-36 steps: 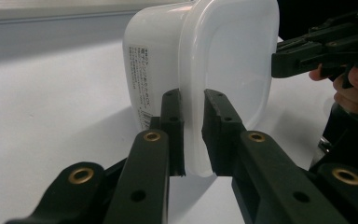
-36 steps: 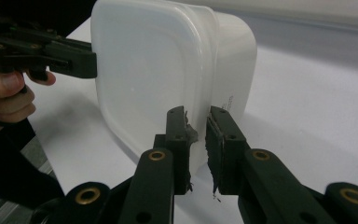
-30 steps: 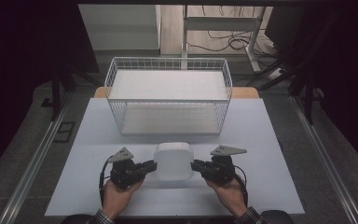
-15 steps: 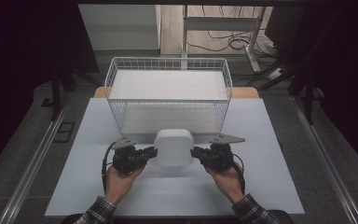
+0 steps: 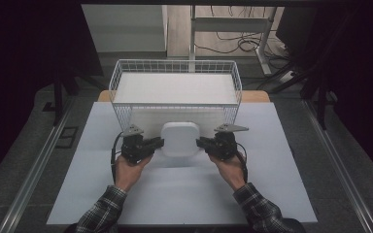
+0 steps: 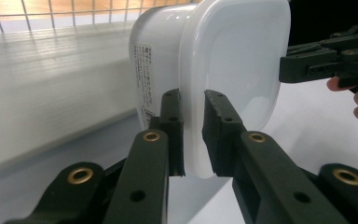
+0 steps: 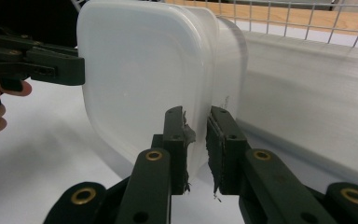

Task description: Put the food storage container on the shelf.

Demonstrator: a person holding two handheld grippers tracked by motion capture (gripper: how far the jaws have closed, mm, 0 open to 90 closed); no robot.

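Gripping from both sides, the left gripper [image 5: 156, 143] and the right gripper [image 5: 203, 142] share a white lidded container [image 5: 180, 139], each with its jaws clamped on the rim of the lid at opposite edges. Two holds on opposite sides likely keep the container level and stop it swinging, which one pinch on a thin lip could not do. In the left gripper view the left gripper [image 6: 193, 135] bites the lip with the container [image 6: 223, 56] rising above it, and the right gripper view shows the right gripper [image 7: 196, 144] pinching the far edge the same way. The container sits just in front of the wire basket [image 5: 121, 73], near its front wall and over the white table [image 5: 281, 160]; whether it touches the table I cannot tell. Both hands come in low from the near edge, forearms angled inward, grippers pointing at each other.
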